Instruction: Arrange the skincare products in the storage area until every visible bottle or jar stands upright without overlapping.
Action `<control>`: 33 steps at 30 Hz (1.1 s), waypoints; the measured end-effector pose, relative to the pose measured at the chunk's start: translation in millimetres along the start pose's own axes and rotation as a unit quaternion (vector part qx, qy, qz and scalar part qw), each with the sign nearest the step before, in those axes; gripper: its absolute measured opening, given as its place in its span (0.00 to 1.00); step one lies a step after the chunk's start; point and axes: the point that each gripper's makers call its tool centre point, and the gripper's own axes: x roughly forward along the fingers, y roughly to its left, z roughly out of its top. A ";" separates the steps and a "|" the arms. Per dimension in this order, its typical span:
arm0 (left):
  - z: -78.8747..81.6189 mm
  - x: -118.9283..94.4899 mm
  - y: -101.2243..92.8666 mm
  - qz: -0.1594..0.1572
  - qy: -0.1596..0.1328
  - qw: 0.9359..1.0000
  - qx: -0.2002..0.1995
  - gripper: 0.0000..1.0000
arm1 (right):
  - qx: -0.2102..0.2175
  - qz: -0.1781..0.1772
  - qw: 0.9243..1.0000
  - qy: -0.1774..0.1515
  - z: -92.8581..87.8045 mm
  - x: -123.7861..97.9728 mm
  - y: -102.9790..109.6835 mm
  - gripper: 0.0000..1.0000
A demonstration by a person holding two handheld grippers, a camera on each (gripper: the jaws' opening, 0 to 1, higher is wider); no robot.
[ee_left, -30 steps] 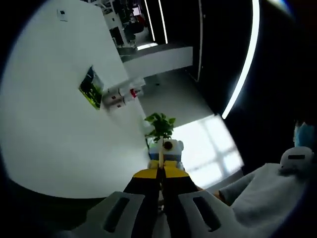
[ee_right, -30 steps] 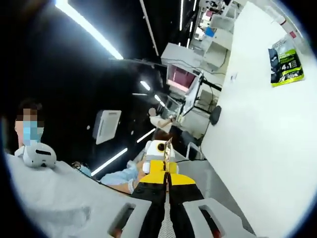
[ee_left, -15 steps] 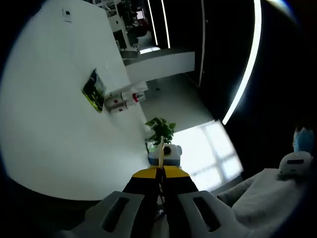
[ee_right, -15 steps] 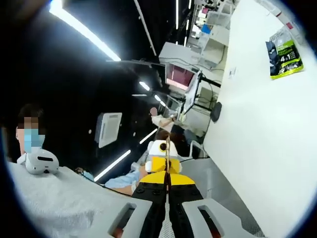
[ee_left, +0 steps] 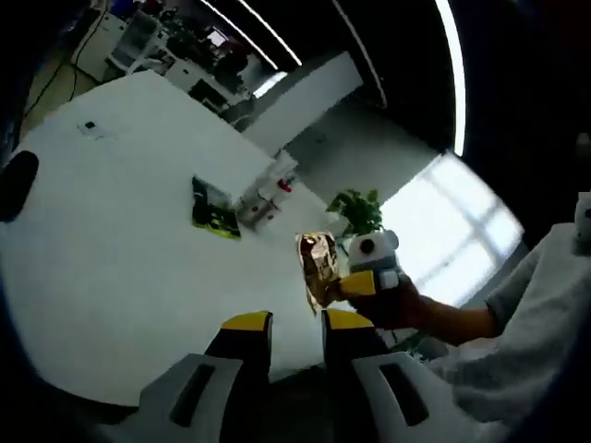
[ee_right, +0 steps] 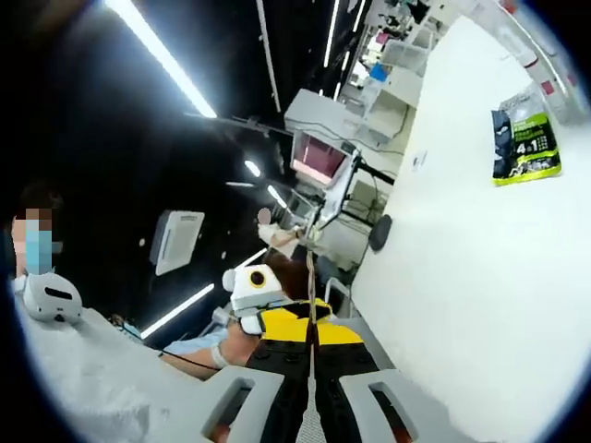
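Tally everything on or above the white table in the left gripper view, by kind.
green packet: 1
gold foil sachet, gripped in the right tongs: 1
white containers with red marks: 2 that can be made out; they are too small and blurred to rule out more
black object at the table's edge: 1
Total: 5

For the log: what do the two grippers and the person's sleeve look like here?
The left gripper has black jaws with yellow tips rising from light grey moulded bases with slot cut-outs. The right gripper has the same build: black jaws, yellow upper section, grey slotted bases. The sleeve beside the other gripper in the left gripper view is light grey fabric.
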 end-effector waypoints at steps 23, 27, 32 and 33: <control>-68.2 -6.2 68.0 0.182 0.178 0.924 0.287 0.18 | 0.001 -0.131 0.991 0.007 42.3 32.0 -55.1 0.00; -86.4 0.6 65.3 0.152 0.211 0.895 0.362 0.11 | -0.010 -0.147 0.989 0.006 56.8 39.0 -62.4 0.00; -85.3 -2.8 73.8 0.165 0.209 0.914 0.307 0.10 | -0.017 -0.179 0.984 -0.009 80.5 50.6 -77.5 0.00; -90.2 -3.2 74.3 0.162 0.219 0.912 0.307 0.09 | -0.016 -0.183 0.983 -0.014 85.2 52.8 -80.5 0.00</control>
